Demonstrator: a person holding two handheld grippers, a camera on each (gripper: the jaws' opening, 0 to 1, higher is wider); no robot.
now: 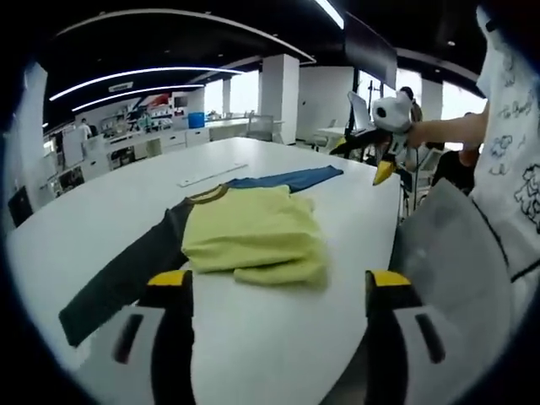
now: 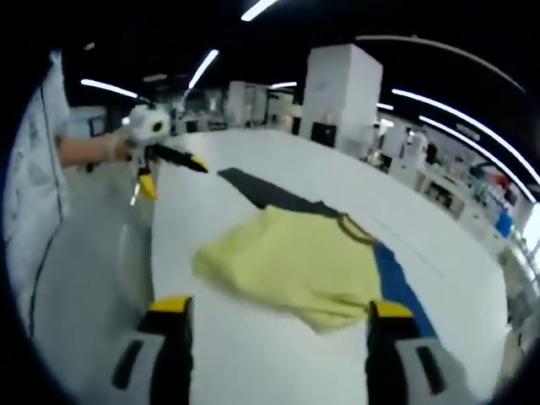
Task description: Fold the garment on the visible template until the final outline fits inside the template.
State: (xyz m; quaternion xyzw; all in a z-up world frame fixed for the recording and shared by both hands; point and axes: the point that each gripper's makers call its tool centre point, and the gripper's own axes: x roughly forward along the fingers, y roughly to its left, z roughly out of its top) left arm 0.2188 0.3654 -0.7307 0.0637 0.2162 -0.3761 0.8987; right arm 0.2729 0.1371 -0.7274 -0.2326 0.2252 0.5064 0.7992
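A garment with a yellow body [image 1: 253, 234] lies crumpled and partly folded on the white table [image 1: 101, 219]. Its dark sleeve [image 1: 126, 274] runs toward me and its blue sleeve [image 1: 291, 178] lies at the far side. My left gripper [image 1: 278, 283] is open and empty, held short of the garment. My right gripper [image 1: 384, 143] hangs in a hand beyond the table's right edge. In the right gripper view the yellow body [image 2: 295, 261], dark sleeve [image 2: 261, 194] and blue sleeve [image 2: 396, 283] lie ahead of my open, empty right gripper [image 2: 280, 308]. The left gripper [image 2: 156, 148] shows at upper left, off the table.
A pale flat strip [image 1: 211, 175] lies on the table behind the garment. A person in a white printed shirt [image 1: 515, 160] stands at the table's right edge, over grey floor [image 1: 447, 253]. A white pillar [image 2: 342, 89] and desks stand far behind.
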